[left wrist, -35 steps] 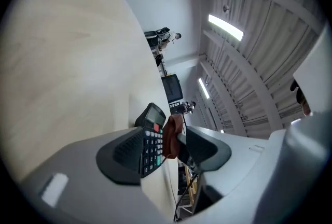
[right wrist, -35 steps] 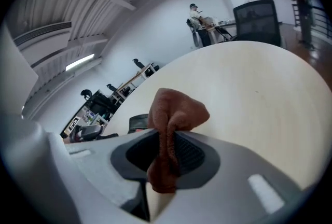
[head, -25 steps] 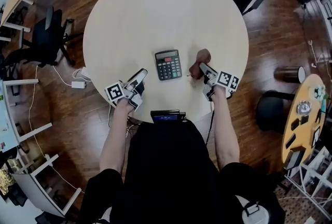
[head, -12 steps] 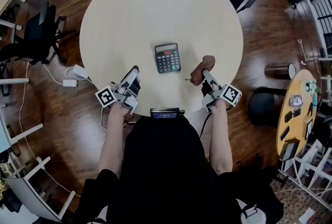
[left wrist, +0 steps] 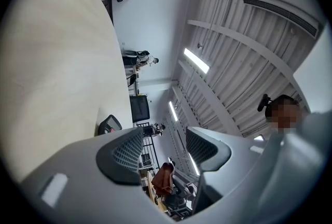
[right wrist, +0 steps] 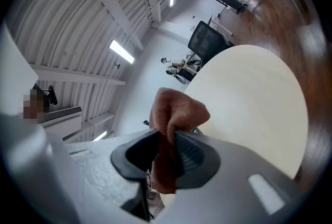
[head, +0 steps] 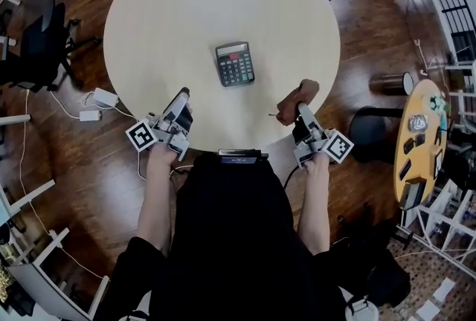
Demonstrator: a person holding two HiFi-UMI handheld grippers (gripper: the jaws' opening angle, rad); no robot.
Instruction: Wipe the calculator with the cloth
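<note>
Your right gripper (head: pixel 301 111) pinches the crumpled brown cloth (head: pixel 291 99) above the round pale wooden table's (head: pixel 186 7) near edge. Your left gripper (head: pixel 181 98) hangs there too, jaws spread, empty. The dark grey calculator (head: pixel 235 64) lies near the table's middle.

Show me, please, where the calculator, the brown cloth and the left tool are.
calculator (head: pixel 236 68): head view, on its keypad.
brown cloth (right wrist: pixel 176 111): right gripper view, on the bunched top part.
left tool (left wrist: pixel 162 146): left gripper view, midway between its open fingertips.
</note>
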